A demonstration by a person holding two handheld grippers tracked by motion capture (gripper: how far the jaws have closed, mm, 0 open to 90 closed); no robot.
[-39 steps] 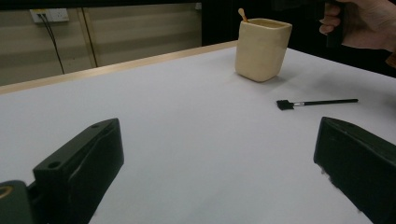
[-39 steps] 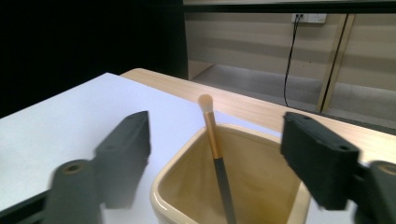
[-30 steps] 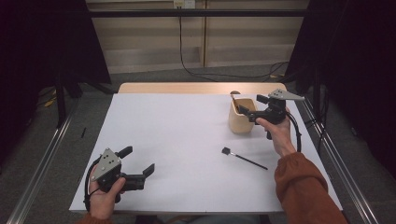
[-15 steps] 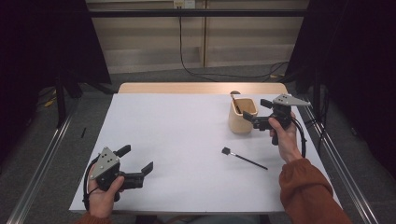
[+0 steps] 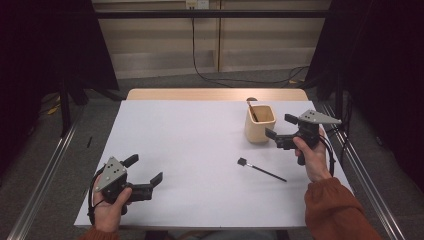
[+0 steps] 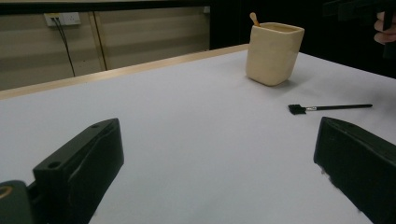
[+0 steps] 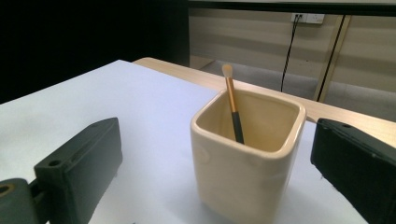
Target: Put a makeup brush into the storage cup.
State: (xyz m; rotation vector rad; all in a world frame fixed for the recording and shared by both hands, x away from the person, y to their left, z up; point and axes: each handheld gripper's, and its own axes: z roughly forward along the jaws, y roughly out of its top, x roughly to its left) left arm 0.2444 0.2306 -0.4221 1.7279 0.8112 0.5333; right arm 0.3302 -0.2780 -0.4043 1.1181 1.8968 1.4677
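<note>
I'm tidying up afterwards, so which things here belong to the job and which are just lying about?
Part of the job: cream cup, the brush standing in it, black brush on the table, right gripper.

Lying about: left gripper, idle; wall cable.

A cream square cup (image 5: pixel 260 126) is standing upright on the tabletop, holding a leaning brush (image 7: pixel 232 106); a black brush (image 5: pixel 261 169) is lying flat nearby.

**Materials and finishes noted**

Cup (image 7: pixel 245 158): cream ceramic, smooth, a soft glaze sheen seen at the rim. Brush (image 7: pixel 232 103) inside: tan wooden-looking handle, black lower part. Loose brush (image 5: pixel 261 169), right of centre: thin black handle, matt. Table (image 5: pixel 190 145): matt white sheet, pale wood edge at top. Both grippers' jaws: matt black plastic.
</note>
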